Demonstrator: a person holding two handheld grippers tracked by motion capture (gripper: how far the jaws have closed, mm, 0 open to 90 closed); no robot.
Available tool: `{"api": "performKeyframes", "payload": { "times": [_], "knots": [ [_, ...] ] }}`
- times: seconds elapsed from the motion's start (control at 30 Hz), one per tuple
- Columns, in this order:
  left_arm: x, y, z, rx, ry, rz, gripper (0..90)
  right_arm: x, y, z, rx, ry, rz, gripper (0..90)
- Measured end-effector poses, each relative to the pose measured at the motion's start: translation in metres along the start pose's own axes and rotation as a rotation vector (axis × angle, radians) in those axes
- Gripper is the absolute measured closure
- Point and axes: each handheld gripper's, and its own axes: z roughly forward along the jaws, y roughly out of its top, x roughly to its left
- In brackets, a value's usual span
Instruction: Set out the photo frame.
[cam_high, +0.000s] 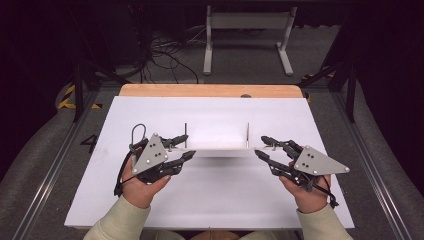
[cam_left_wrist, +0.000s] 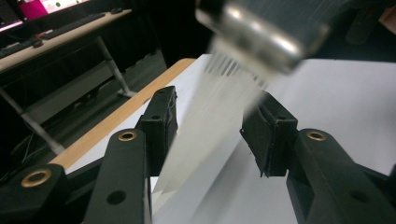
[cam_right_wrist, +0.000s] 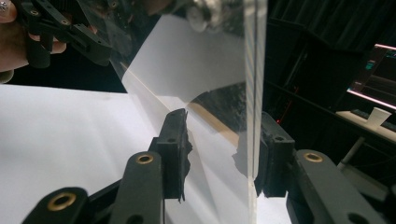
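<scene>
The clear acrylic stand with two upright end panels (cam_high: 217, 135) sits over the middle of the white rectangular tabletop (cam_high: 210, 200), spanned between the two hand-held tools. The left gripper (cam_high: 189, 146) is at its left end and the right gripper (cam_high: 259, 145) at its right end, both pointing inward. In the left gripper view the jaws stand about half open with a blurred clear sheet running between them, below a round silver metal fitting (cam_left_wrist: 261, 28). Whether the pads press on that sheet cannot be told. In the right gripper view the jaws are also partly open. The thin edge of a transparent panel (cam_right_wrist: 256, 93) lies against one pad, while the other pad appears to stand off it, so a firm clamp cannot be confirmed there either. The step in hand is judged to be a two-handed lift of the stand. To do it well, confirm pad contact on both faces at each end before taking any weight. Acrylic is smooth and likely to slip, and a one-sided contact lets the panel pivot. Keep both grippers at matching height so that the base remains level and neither end twists against its fitting. Apply only moderate closing force, since a thin clear edge can chip or crack. Raise both ends together, slowly, and hold the stand over the tabletop.
</scene>
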Motion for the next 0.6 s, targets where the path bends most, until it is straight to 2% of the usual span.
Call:
{"api": "performKeyframes", "payload": {
  "times": [0.2, 0.33, 0.6],
  "knots": [
    [0.0, 0.011, -0.009, -0.06, -0.027, -0.019, 57.2, -0.001, 0.013, -0.009, -0.025, -0.01, 0.006, 62.1],
    [-0.001, 0.018, -0.017, -0.107, -0.039, -0.02, 57.5, 0.001, 0.023, -0.016, -0.051, -0.003, 0.035, 63.9],
    [-0.004, 0.028, -0.03, -0.142, -0.068, -0.047, 59.4, 0.006, 0.037, -0.025, -0.051, 0.01, 0.081, 64.1]
  ]
}}
